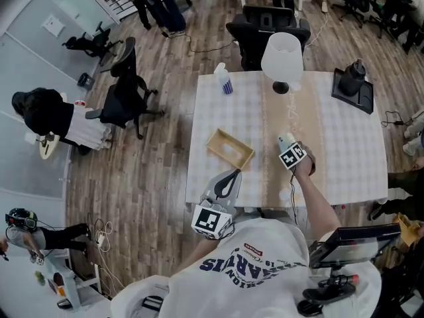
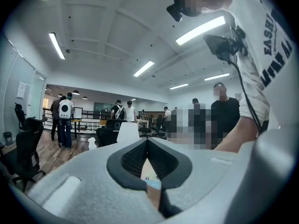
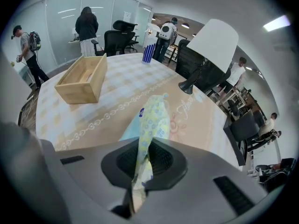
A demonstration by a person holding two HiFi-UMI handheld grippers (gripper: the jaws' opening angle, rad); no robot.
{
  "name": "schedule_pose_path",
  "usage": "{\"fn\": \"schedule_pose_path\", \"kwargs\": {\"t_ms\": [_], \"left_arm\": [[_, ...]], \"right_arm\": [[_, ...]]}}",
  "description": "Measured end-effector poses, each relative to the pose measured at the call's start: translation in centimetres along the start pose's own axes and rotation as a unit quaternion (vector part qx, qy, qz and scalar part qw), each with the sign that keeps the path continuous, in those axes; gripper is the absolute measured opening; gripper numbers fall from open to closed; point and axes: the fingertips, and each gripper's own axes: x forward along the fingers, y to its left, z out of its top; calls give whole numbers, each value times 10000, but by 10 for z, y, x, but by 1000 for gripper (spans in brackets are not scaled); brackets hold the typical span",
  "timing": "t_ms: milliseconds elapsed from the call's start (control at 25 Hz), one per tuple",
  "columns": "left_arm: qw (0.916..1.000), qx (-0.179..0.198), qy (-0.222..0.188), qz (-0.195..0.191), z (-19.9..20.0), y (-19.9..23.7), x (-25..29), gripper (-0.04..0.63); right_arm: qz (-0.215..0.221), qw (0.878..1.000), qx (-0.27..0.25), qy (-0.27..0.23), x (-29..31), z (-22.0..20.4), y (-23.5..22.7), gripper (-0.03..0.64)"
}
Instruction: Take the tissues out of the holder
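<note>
The wooden tissue holder (image 1: pixel 230 148) lies on the checked tablecloth left of the table's middle; it also shows in the right gripper view as an open-topped box (image 3: pixel 83 80). What is inside it I cannot tell. My right gripper (image 1: pixel 287 144) hovers over the beige runner to the holder's right, shut on a yellow-green patterned tissue pack (image 3: pixel 153 118) that sticks out beyond the jaws (image 1: pixel 284 138). My left gripper (image 1: pixel 232 174) is at the table's front edge, just in front of the holder. Its jaws meet with nothing between them (image 2: pixel 147 144).
A white lamp (image 1: pixel 281 57) and a spray bottle (image 1: pixel 224 79) stand at the table's far side. A black tray with a dark object (image 1: pixel 352 85) sits at the far right corner. Office chairs (image 1: pixel 126 98) and people stand around the room.
</note>
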Motion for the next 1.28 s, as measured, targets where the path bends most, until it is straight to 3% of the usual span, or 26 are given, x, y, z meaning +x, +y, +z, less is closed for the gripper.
{"fn": "schedule_pose_path", "kwargs": {"t_ms": [440,920,1120,1280], "left_arm": [[9998,-19,36,179,0,-1,-3,2],[9996,35,31,287,1,-3,-5,2],[9996,44,14,271,4,-5,-4,2],[9997,67,2,256,4,-9,-3,2]], "right_arm": [[273,9990,-56,351,30,-31,16,12],[277,9991,53,310,30,-30,13,21],[359,9991,244,-34,19,-23,10,200],[260,9984,263,-432,5,-11,4,245]]}}
